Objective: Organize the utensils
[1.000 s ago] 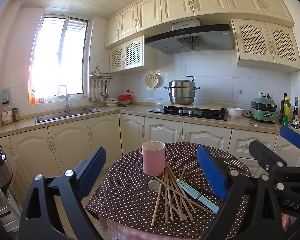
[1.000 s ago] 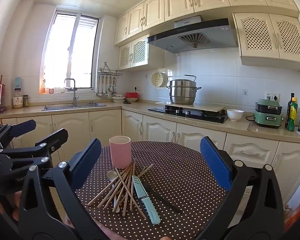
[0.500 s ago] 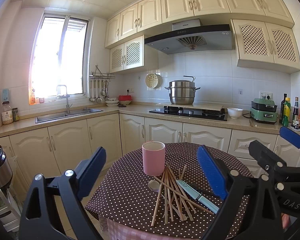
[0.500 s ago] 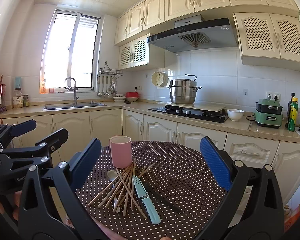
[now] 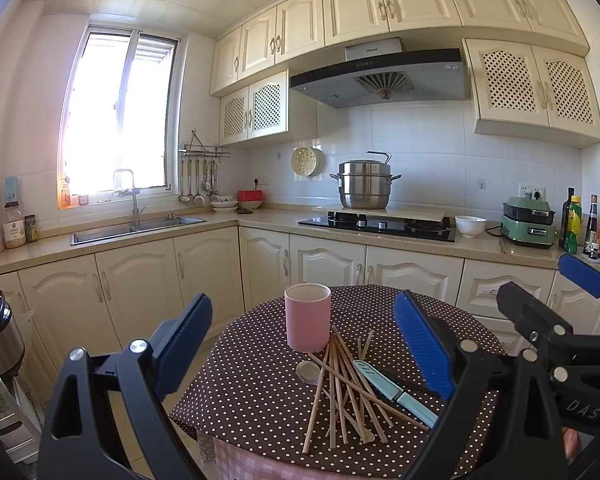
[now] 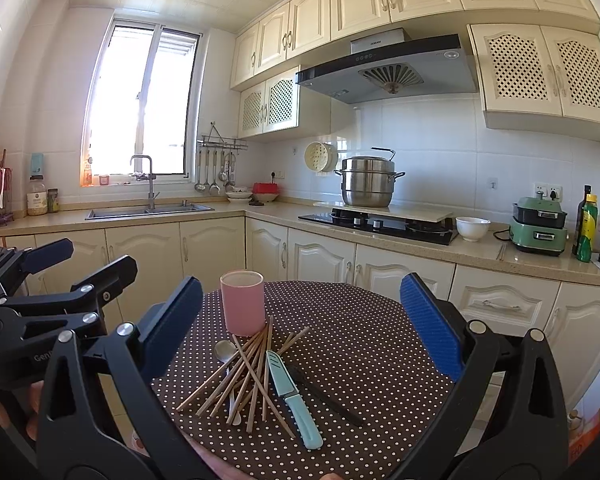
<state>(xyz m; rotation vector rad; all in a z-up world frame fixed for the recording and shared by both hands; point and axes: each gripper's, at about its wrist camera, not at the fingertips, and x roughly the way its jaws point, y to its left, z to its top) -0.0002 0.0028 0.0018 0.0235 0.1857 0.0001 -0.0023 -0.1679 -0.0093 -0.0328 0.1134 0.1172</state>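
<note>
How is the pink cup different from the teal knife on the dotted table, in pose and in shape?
The pink cup stands upright, open mouth up; the teal knife lies flat on the tablecloth. The cup is a wide cylinder; the knife is long and thin. The cup stands behind the chopsticks, whose tips reach its base; the knife lies along their right side. Both rest on the table, untouched by either tool.
</note>
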